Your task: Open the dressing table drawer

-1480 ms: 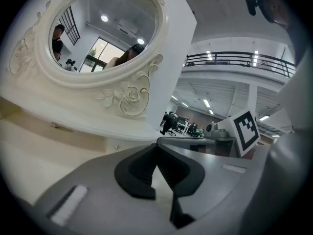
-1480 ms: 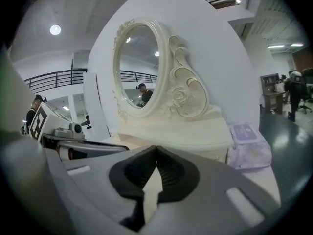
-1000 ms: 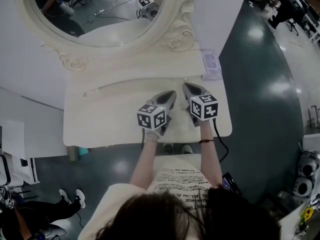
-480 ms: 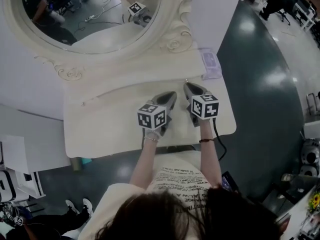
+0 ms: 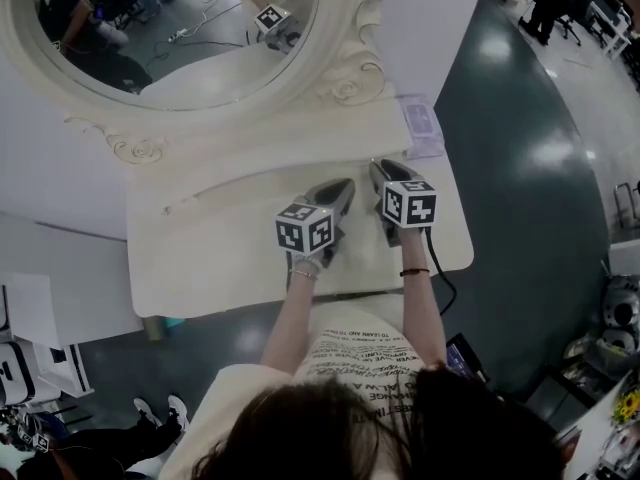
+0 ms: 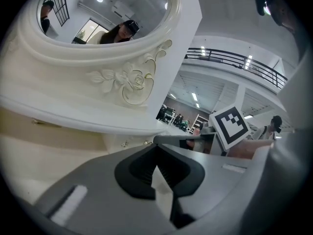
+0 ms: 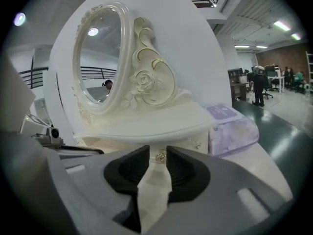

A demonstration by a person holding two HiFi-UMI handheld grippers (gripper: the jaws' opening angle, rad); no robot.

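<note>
Pointing toward the far edge of the tabletop [image 5: 200,258], the right tongs [image 7: 157,153] stand with their jaws apart. They have just been opening, and the dark pads press on nothing. In the gap right at their tips shows a small metal knob [image 7: 160,156] on the front of the drawer [image 7: 181,148]. That drawer is the low cream strip tucked under the curved shelf [image 7: 161,121] at the foot of the mirror [image 5: 180,28]. Its front looks flush with the frame, so it is not pulled out.

The left tongs [image 6: 156,148] lie just beside the right ones, on their left and a little nearer. Their jaws are closed, tip against tip, with nothing between them, and they are aimed at the carved rose on the mirror's frame.

From the head view both tools hover over the right half of the tabletop, each with its marker cube facing up. A purple tissue pack [image 5: 421,128] lies at the far right corner, right of the drawer, apart from both tools.
</note>
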